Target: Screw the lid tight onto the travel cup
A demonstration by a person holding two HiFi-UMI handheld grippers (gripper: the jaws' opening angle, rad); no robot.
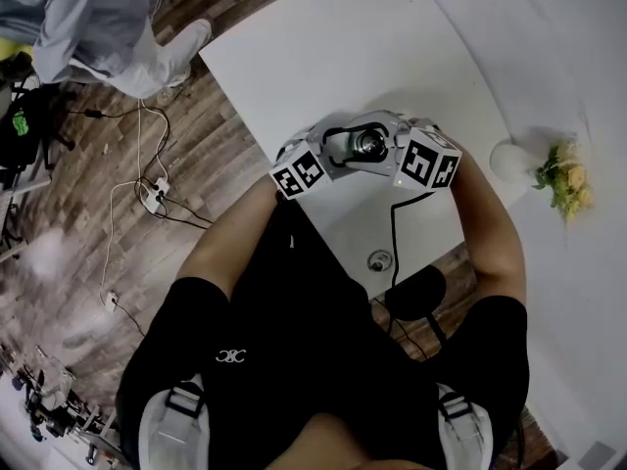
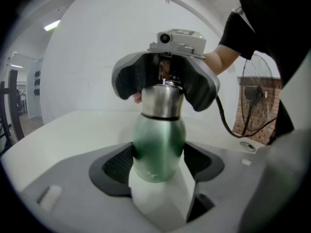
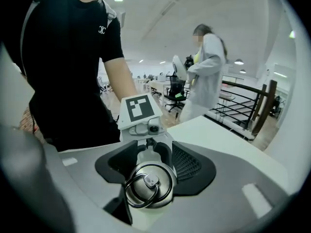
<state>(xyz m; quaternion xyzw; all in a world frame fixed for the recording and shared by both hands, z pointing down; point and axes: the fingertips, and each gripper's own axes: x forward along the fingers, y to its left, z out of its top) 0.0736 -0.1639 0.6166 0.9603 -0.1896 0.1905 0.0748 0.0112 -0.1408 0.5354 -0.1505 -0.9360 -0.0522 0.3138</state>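
Observation:
The travel cup has a green body [image 2: 158, 140] and a steel lid [image 2: 163, 101] with a wire ring on top [image 3: 148, 188]. It stands upright over the white table [image 1: 392, 47], near its front edge. My left gripper [image 2: 158, 161] is shut on the green body, with a dark pad against each side. My right gripper [image 3: 148, 171] comes from the opposite side, its pads closed against the steel lid. In the head view both grippers meet at the cup [image 1: 369, 143], the left gripper [image 1: 338, 157] on one side and the right gripper [image 1: 394, 151] on the other.
A small white vase of flowers [image 1: 558, 176] stands at the table's right. A round cable port [image 1: 379, 259] sits in the table near me. Cables and a power strip [image 1: 152, 192] lie on the wood floor. A person in grey [image 3: 206, 76] stands beyond the table. A fan [image 2: 255, 101] stands behind.

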